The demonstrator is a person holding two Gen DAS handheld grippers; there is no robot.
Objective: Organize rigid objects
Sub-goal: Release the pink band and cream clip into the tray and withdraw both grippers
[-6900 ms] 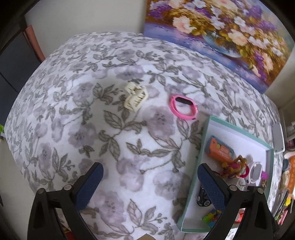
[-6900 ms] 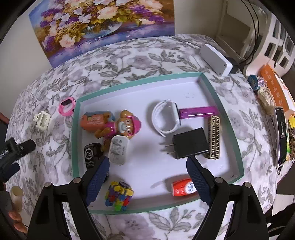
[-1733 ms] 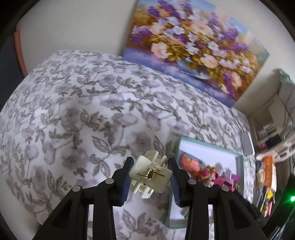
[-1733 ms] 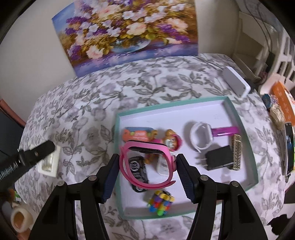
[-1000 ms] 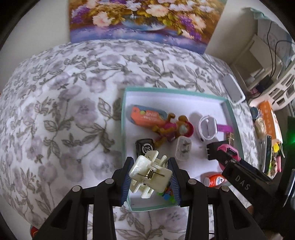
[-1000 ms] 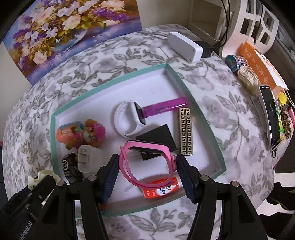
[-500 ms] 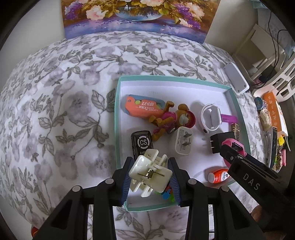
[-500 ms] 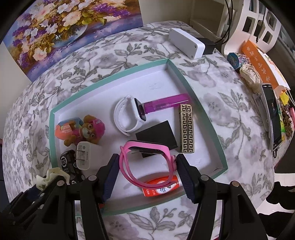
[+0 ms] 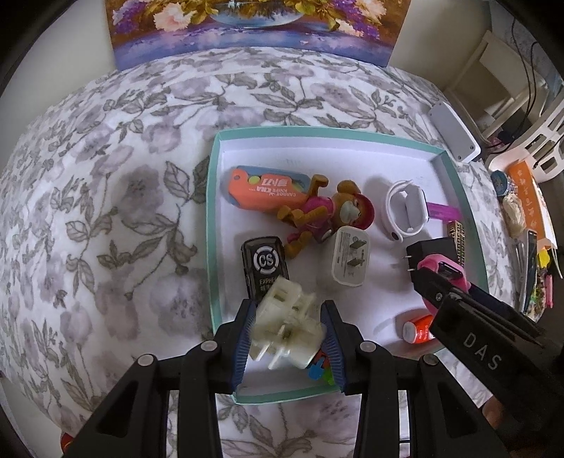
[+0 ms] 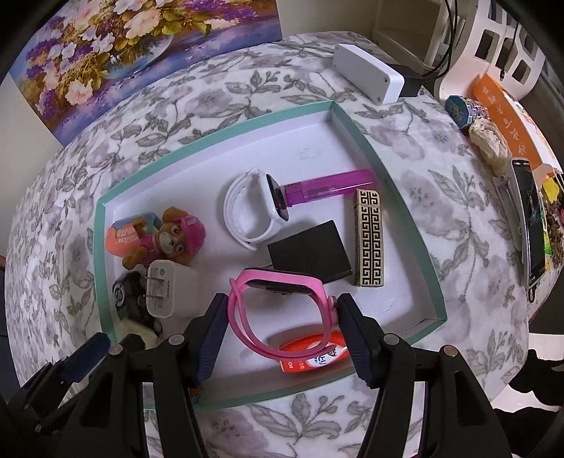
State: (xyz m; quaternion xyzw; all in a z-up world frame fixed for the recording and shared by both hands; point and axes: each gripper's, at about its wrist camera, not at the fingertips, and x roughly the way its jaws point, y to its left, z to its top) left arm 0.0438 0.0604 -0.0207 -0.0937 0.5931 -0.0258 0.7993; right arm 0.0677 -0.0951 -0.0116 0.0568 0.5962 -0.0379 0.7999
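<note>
Left gripper (image 9: 287, 333) jaws spread slightly, cream hair claw clip (image 9: 285, 326) blurred between them (contact unclear), over the near-left corner of the teal tray (image 9: 210, 218). Right gripper (image 10: 282, 329) jaws slightly parted around the pink watch (image 10: 280, 306); grip cannot be told. It is over the tray's near side, above an orange tube (image 10: 312, 354).

This is a lived-in room of a home. A worktop covered with a white cloth printed with grey flowers and leaves (image 9: 105, 197) fills both views. At twelve o'clock a painted canvas of flowers in a vase (image 9: 253, 24) leans against a plain wall. At two o'clock stands white slotted plastic furniture (image 10: 500, 38) with trailing black cables (image 10: 447, 31). A teal-rimmed shallow cardboard tray (image 10: 218, 139) holds toys, chargers and watches, everyday household odds and ends.
</note>
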